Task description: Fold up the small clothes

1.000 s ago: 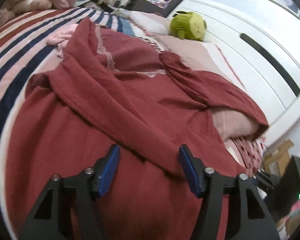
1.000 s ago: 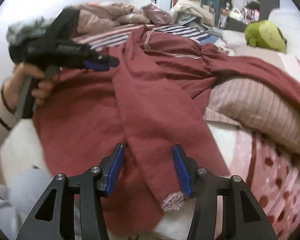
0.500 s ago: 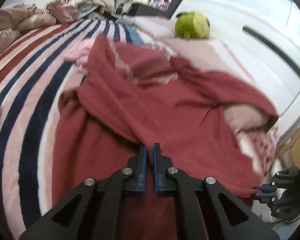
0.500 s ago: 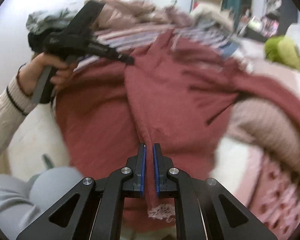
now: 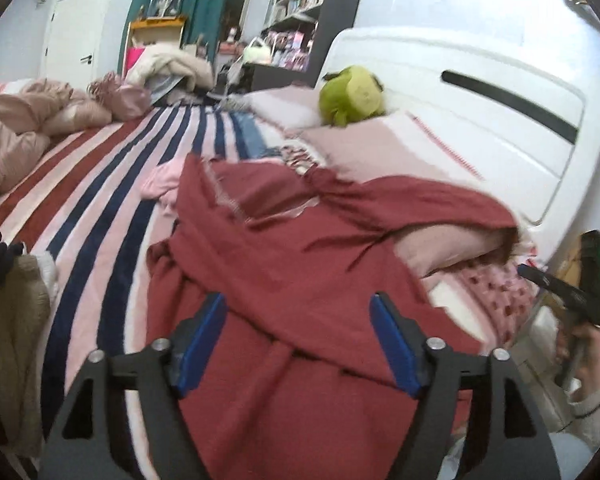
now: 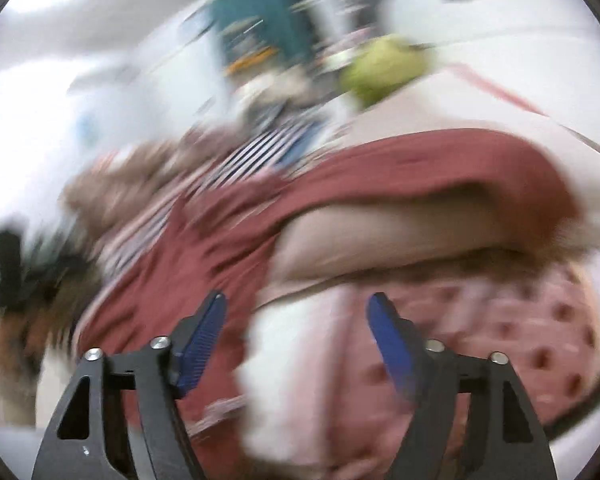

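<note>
A dark red garment lies spread on the striped bed, with one sleeve folded across its body and the other draped over a pink pillow. My left gripper is open and empty above the garment's near part. My right gripper is open and empty; its view is badly blurred and shows the red garment at left and the pillow ahead. The right gripper also shows at the right edge of the left wrist view, off the bed.
A striped blanket covers the bed. A green plush toy sits by the white headboard. Crumpled pink bedding lies at far left, brown and dark clothes at the near left edge. A dotted pink sheet is at right.
Both grippers were shut on the folded sleeve half a second ago and are now open. Both have pulled back from the garment; the right one is swinging fast to the right.
</note>
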